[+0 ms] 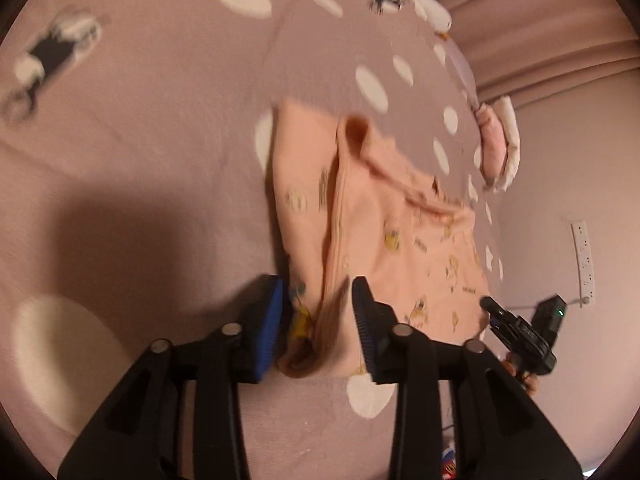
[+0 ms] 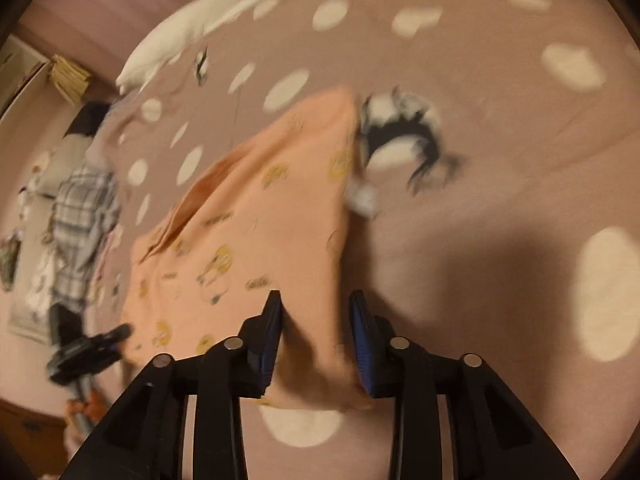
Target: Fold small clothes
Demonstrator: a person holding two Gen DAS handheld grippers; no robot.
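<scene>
A small peach garment (image 1: 384, 220) with yellow cartoon prints lies bunched on the mauve spotted bed sheet (image 1: 160, 120). In the left wrist view my left gripper (image 1: 318, 294) is open, its jaws standing on either side of the garment's near corner. My right gripper (image 1: 490, 308) shows at the garment's right edge there. In the right wrist view the same garment (image 2: 256, 220) is lifted in a ridge, and my right gripper (image 2: 316, 304) is open with the near edge of the cloth between its jaws. My left gripper (image 2: 120, 334) shows at the lower left.
A folded pink and white stack (image 1: 500, 144) sits at the bed's right edge. A white pillow (image 2: 192, 28) lies at the far end. Plaid clothes (image 2: 84, 216) lie beside the bed. A power strip (image 1: 584, 260) is on the wall.
</scene>
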